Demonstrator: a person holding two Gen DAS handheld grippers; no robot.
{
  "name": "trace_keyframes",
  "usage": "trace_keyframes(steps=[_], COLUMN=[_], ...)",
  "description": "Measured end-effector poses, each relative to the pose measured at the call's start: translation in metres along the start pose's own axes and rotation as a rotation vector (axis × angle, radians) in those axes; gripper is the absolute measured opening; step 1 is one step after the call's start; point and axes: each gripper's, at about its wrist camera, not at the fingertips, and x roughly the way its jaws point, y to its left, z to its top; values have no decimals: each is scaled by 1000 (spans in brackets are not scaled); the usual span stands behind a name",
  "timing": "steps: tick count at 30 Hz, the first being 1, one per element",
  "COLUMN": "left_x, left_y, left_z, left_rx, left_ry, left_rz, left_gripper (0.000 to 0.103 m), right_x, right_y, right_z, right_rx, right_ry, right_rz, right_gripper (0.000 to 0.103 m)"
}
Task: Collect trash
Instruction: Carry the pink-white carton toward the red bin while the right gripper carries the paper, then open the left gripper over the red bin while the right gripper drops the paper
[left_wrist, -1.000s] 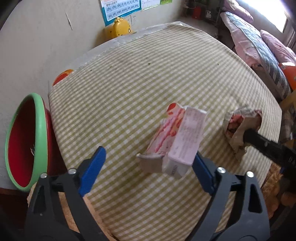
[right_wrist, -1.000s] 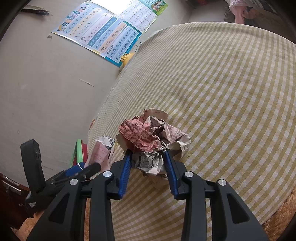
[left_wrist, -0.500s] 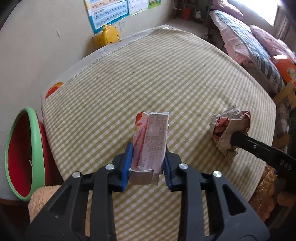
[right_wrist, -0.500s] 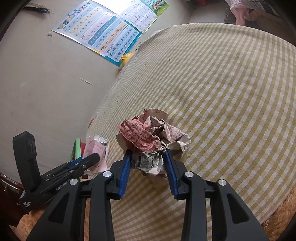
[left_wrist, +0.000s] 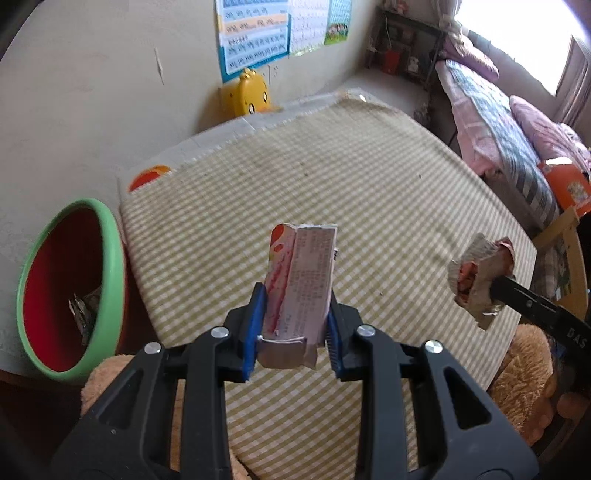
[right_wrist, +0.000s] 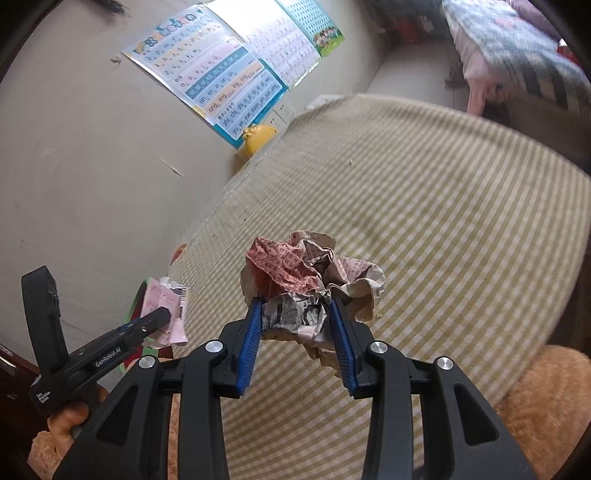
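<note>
Left wrist view: a second ago my left gripper (left_wrist: 293, 328) stood wide around the pink carton (left_wrist: 299, 284) lying on the checked tablecloth (left_wrist: 369, 192); now its blue pads (left_wrist: 255, 325) are clamped on the carton's sides and it's up off the cloth. The carton stands upright between the fingers, flattened, pink with red print, one grey flap bent over at its bottom end. Off to the left and below sits the red bin (left_wrist: 70, 291) with its green rim, a scrap of foil inside. On the right, my right gripper (right_wrist: 297, 332) squeezes the crumpled paper wad (right_wrist: 314, 280), exactly as before, only lifted clear of the cloth too. It's a tight ball of newsprint and red-patterned brown paper, bulging above the pads. Both pieces hang over the table's near edge.
</note>
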Motion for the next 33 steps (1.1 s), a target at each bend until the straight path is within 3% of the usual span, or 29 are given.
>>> trace_keyframes(steps=[10, 24, 33], left_x=[-28, -53, -65], left_y=[34, 106, 170], left_z=[-3, -16, -22], left_rx=[-68, -215, -269], left_ry=[-81, -140, -172], left_rz=[-1, 13, 131], left_gripper=[29, 29, 30], right_x=[-11, -5, 35], right_y=[62, 153, 208], right_z=[7, 2, -8], right_rx=[-139, -348, -444], right_ry=[-17, -18, 51], right_rz=[-74, -59, -15], right_gripper=[35, 36, 36])
